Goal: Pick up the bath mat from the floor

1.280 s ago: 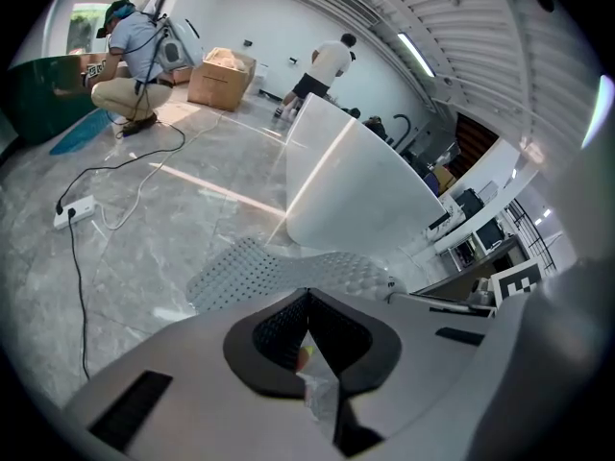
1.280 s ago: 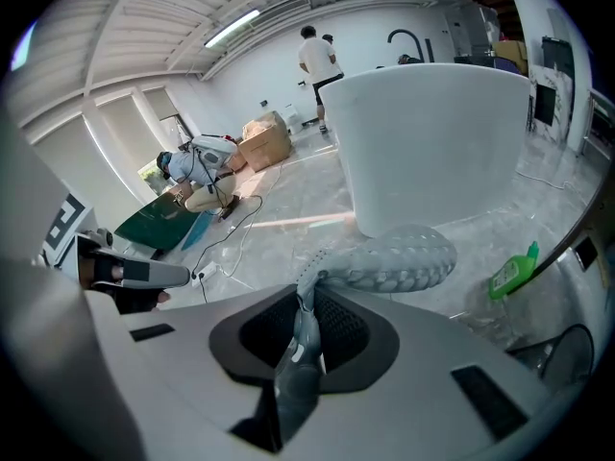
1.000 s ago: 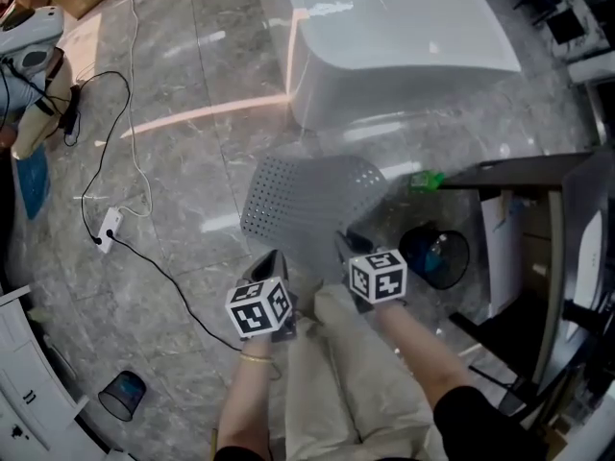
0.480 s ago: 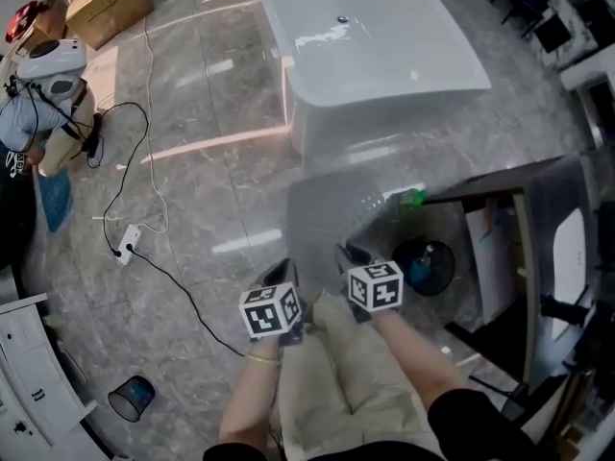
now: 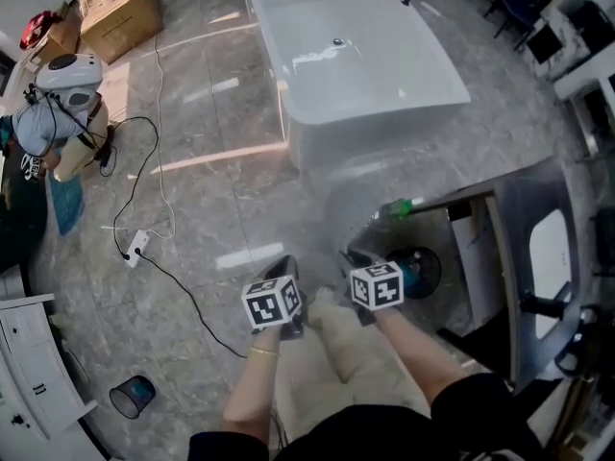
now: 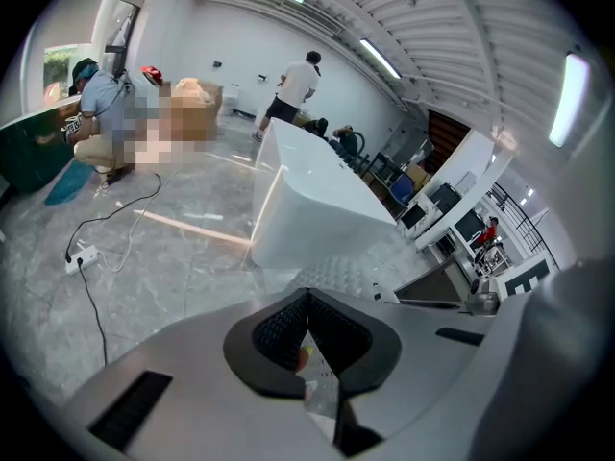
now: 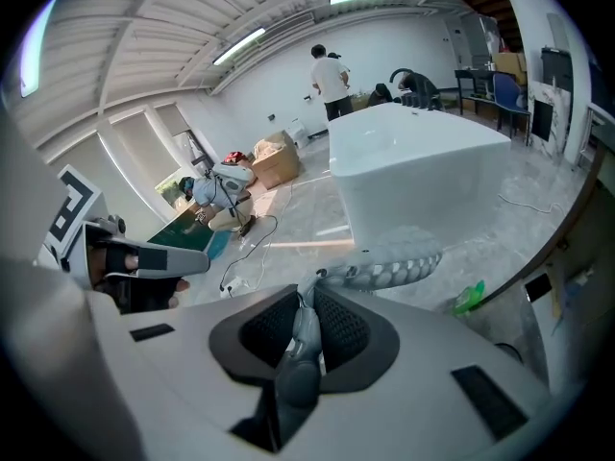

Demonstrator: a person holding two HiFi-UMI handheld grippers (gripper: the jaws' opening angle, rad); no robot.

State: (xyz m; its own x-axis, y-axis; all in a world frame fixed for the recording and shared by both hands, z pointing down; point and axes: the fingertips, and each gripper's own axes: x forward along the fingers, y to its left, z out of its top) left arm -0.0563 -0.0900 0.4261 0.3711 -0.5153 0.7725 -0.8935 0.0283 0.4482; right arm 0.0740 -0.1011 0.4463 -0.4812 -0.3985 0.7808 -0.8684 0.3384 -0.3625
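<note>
Bath mat (image 5: 357, 211): a grey, translucent, perforated sheet, held up by its near edge between my two grippers, just in front of the bathtub. In the head view it shows only as a blurred veil over the floor (image 5: 202, 190). I cannot confirm whether its far edge is clear of the tiles.

The floor is glossy grey marble. The bathtub (image 5: 375, 123) is white and freestanding, beyond the mat. A dark-framed desk (image 5: 461, 200) stands to the right of the mat. A person (image 5: 53, 104) crouches at the far left, well apart from the mat, with a cardboard box (image 5: 120, 12) near them.

The left gripper (image 6: 309, 323) is clenched on the mat's thin edge, and the sheet passes between its ribbed pads and runs out ahead of them. The right gripper (image 7: 306, 327) is likewise clamped on a bunched grey fold of the mat, with the dimpled sheet trailing forward to its right.

A black bin (image 5: 428, 269) sits under the desk, just beside the right gripper in the head view. A green item (image 5: 399, 207) lies at the desk's corner. A white power strip (image 5: 137, 248) lies on its cable to the left.
</note>
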